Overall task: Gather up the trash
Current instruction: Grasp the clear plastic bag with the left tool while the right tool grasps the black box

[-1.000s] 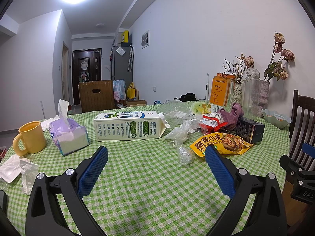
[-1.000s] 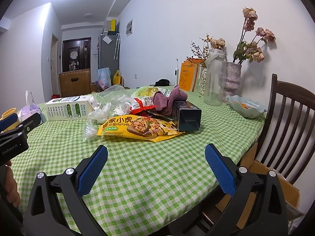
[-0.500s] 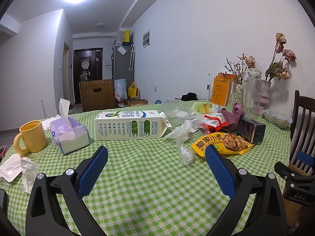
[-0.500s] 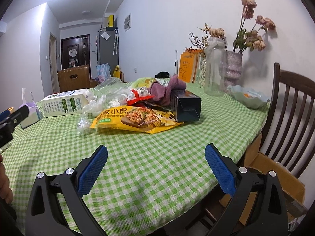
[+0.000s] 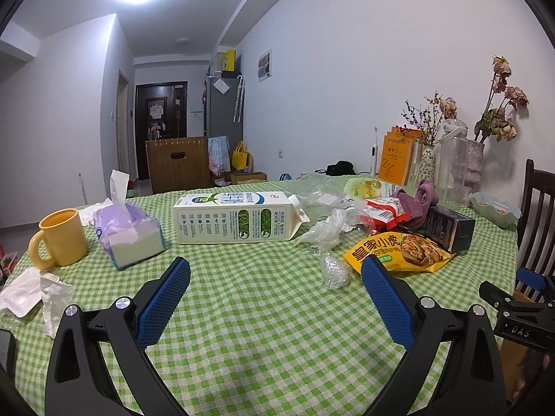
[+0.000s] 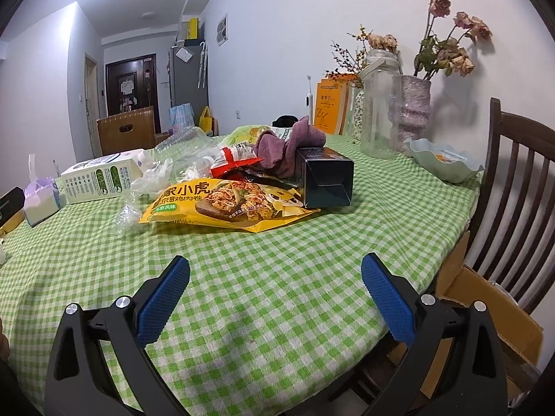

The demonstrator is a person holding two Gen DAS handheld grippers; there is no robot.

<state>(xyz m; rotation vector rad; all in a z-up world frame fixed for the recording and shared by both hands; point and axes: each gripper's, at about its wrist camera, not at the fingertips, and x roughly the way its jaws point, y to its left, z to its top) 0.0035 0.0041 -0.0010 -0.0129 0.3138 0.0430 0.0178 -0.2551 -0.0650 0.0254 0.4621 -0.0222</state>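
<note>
- The left claw [image 5: 275, 279] is wide open and holds nothing; it hangs above the green checked bench [image 5: 260, 312].
- The right claw [image 6: 275, 279] is also wide open and empty, above the near right part of the bench [image 6: 277, 277].
- Only the left view shows the yellow mug [image 5: 60, 235], the crumpled white paper [image 5: 34, 294] at the left edge, and the body of the right claw at the far right with the letters "DAS".
- Only the right view shows the cardboard box [image 6: 485, 312] on the floor beside the wooden chair [image 6: 513, 180].
- The trash lies in the middle of the bench: a milk carton [image 5: 236, 218] on its side, clear plastic wrap [image 5: 322, 235], a red wrapper [image 5: 383, 209], a yellow snack bag [image 6: 229, 204] and a dark box [image 6: 326, 176] touching this bag.
- The snack bag carries large Chinese characters, "小虎" among them.
- The orange book [image 6: 329, 104] by the wall shows the letters "ZK".
</note>
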